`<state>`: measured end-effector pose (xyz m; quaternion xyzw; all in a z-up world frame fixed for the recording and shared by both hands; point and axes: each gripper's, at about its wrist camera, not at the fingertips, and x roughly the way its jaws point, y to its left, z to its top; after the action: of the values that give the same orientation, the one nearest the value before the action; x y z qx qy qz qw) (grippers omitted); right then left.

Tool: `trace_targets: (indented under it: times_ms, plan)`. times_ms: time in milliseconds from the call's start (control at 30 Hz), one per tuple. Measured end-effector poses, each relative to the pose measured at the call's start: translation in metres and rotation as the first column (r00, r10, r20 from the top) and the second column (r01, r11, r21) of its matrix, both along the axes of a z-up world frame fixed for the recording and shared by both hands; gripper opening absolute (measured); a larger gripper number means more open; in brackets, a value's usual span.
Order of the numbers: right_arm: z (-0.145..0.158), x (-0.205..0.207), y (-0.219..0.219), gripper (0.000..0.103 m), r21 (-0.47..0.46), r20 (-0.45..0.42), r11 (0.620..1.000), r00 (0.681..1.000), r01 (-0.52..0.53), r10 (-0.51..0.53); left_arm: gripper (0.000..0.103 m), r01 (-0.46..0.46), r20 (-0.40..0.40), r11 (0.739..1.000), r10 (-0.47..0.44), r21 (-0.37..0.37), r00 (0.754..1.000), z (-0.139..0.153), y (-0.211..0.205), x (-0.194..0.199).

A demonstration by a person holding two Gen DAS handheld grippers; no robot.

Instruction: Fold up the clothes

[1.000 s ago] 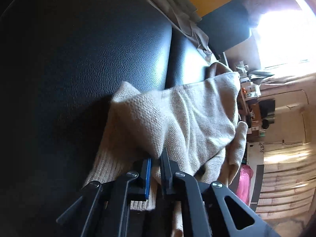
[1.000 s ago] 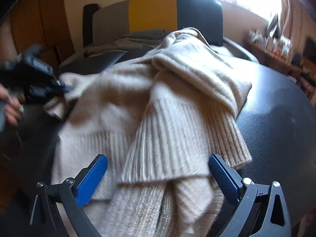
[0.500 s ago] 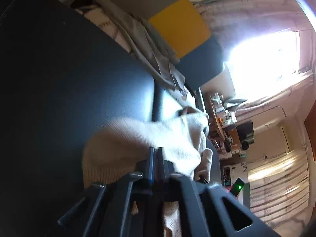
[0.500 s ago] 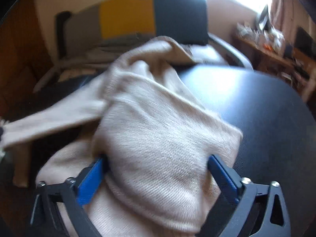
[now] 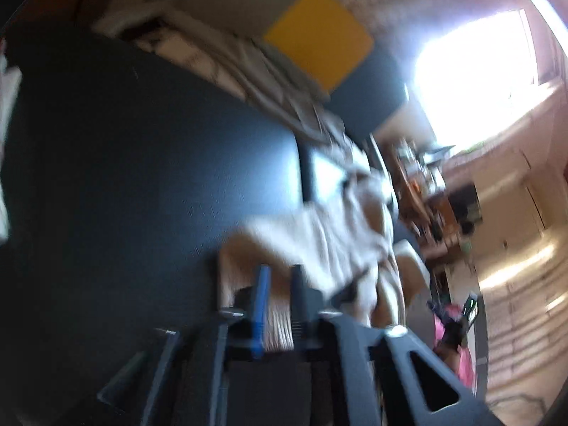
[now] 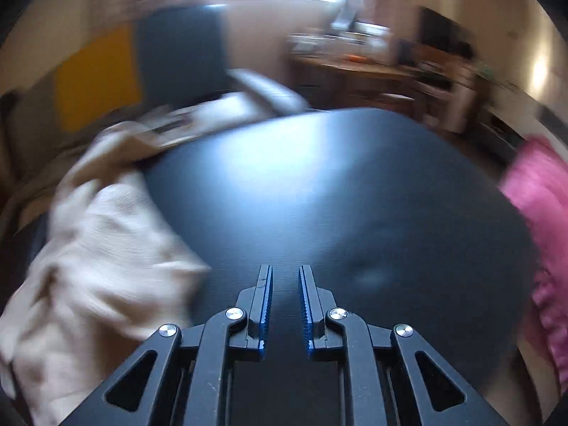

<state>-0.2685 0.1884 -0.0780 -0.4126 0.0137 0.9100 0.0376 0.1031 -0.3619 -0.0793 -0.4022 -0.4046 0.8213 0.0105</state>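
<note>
A beige knit sweater lies crumpled on the black table. My left gripper has its jaws a small gap apart, with the sweater's ribbed edge showing between them; the blurred frame does not show whether it grips. In the right wrist view the sweater lies at the left. My right gripper is over the bare black table, to the right of the sweater, with its jaws narrowly apart and nothing between them.
A pink garment lies at the table's right edge. A grey, yellow and black chair with grey clothes draped on it stands behind the table. A cluttered wooden desk stands at the back right.
My right gripper has narrowed from wide open and swung right, off the sweater. My left gripper's jaws, pressed together half a second ago, now stand slightly apart. Both views are motion blurred.
</note>
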Motion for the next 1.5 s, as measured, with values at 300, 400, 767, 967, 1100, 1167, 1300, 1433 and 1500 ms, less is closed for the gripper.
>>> trace_targets:
  times_ms: [300, 400, 767, 967, 1100, 1167, 1300, 1433, 1500]
  plan:
    - [0.005, 0.07, 0.009, 0.079, -0.319, -0.015, 0.917, 0.968, -0.241, 0.25, 0.04, 0.167, 0.003, 0.975, -0.169, 0.147, 0.986, -0.022, 0.094, -0.046]
    - [-0.004, 0.095, -0.03, 0.079, -0.41, -0.057, 0.827, 0.916, -0.384, 0.397, 0.041, 0.273, -0.003, 0.955, -0.274, 0.113, 0.962, -0.009, 0.137, -0.069]
    - [-0.046, 0.111, -0.119, 0.014, -0.241, -0.005, 0.844, 0.87, -0.48, 0.493, 0.046, 0.305, 0.167, 0.952, -0.304, 0.015, 0.938, -0.041, 0.159, -0.112]
    - [-0.049, 0.112, -0.123, 0.014, -0.26, -0.014, 0.831, 0.863, -0.491, 0.505, 0.056, 0.008, 0.062, 1.0, -0.01, 0.026, 0.998, -0.043, 0.07, -0.047]
    - [-0.045, 0.109, -0.133, 0.017, -0.284, -0.016, 0.804, 0.841, -0.522, 0.54, 0.058, -0.136, 0.078, 0.982, 0.127, 0.13, 0.989, -0.057, 0.024, -0.022]
    - [-0.04, 0.11, -0.141, 0.018, -0.285, -0.016, 0.791, 0.828, -0.541, 0.56, 0.059, -0.139, 0.098, 0.955, 0.117, 0.261, 0.988, -0.066, 0.014, -0.023]
    - [-0.039, 0.116, -0.159, 0.031, -0.266, -0.005, 0.782, 0.812, -0.564, 0.584, 0.059, -0.141, 0.123, 0.93, 0.105, 0.338, 0.987, -0.069, 0.014, -0.04]
    - [-0.043, 0.119, -0.168, 0.051, -0.253, 0.02, 0.784, 0.807, -0.567, 0.591, 0.059, -0.163, 0.214, 0.918, 0.088, 0.361, 0.973, -0.07, 0.023, -0.064]
    - [-0.046, 0.121, -0.173, 0.058, -0.231, 0.037, 0.786, 0.802, -0.574, 0.596, 0.055, -0.211, 0.248, 0.908, 0.124, 0.363, 0.961, -0.072, 0.026, -0.074]
